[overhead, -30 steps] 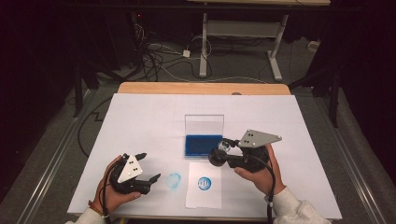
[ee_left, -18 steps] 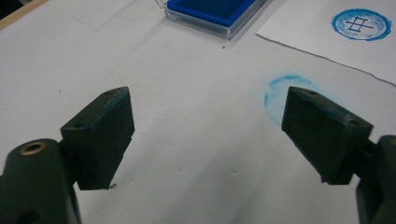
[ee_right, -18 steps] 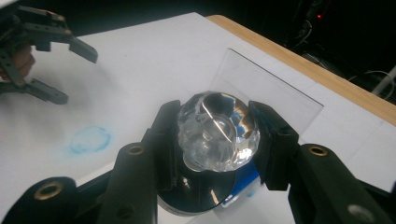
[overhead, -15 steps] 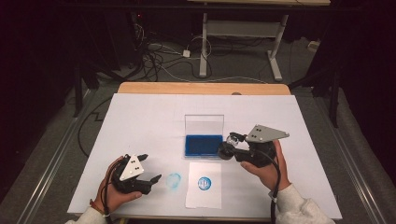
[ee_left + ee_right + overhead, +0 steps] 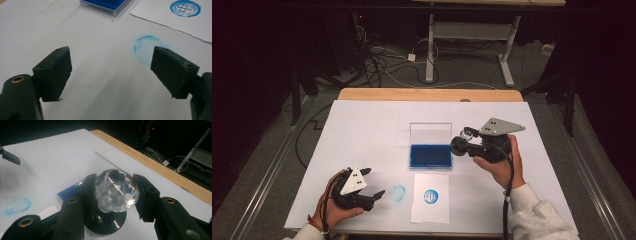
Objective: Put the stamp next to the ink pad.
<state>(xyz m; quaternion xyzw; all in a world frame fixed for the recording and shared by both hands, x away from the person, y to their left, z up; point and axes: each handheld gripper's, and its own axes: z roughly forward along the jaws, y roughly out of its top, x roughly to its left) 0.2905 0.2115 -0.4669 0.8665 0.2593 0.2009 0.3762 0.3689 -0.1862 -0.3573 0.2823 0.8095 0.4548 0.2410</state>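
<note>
- The left tongs sit low at the near left of the worktop, jaws spread wide and holding nothing; bare white surface lies between them and stretches to the left edge.
- Just ahead of their right jaw is one smudged blue ring mark on the worktop.
- One sheet of paper, bearing one crisp blue stamp print, lies beside that mark, reaching the near edge.
- One open ink pad, clear lid upright, stands just beyond the paper.
- The right tongs are clamped on one stamp by its crystal knob, raised at the pad's right end.
- Open surface runs on to the far wooden edge.
</note>
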